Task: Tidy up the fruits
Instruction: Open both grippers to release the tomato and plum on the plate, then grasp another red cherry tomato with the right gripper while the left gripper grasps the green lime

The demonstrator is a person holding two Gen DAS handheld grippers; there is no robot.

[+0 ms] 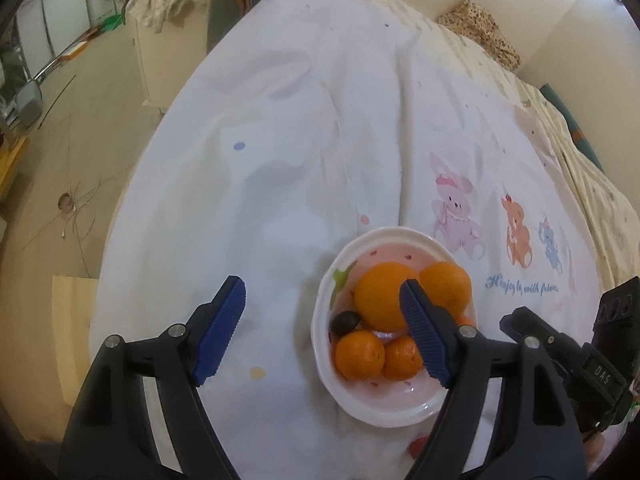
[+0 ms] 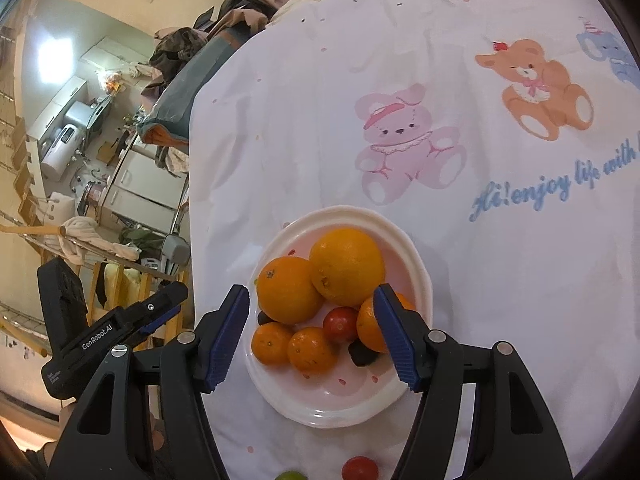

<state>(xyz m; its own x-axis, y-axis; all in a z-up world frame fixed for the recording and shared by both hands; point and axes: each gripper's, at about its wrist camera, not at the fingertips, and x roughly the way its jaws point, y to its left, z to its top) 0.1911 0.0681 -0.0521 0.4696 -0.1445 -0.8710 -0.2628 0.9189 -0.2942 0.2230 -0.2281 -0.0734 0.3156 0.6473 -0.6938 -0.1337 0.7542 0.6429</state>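
Observation:
A white and pink bowl sits on a white cartoon-print sheet. It holds two big oranges, several small mandarins, a red cherry tomato and dark fruits. The bowl also shows in the left wrist view. A red tomato and a green fruit lie on the sheet in front of the bowl. My right gripper is open above the bowl's near side. My left gripper is open just left of the bowl. The other gripper body shows at the right.
The sheet covers a bed whose left edge drops to a beige floor. A patterned cushion lies at the far right. Clothes pile at the bed's far end. A cluttered room with a drying rack lies left.

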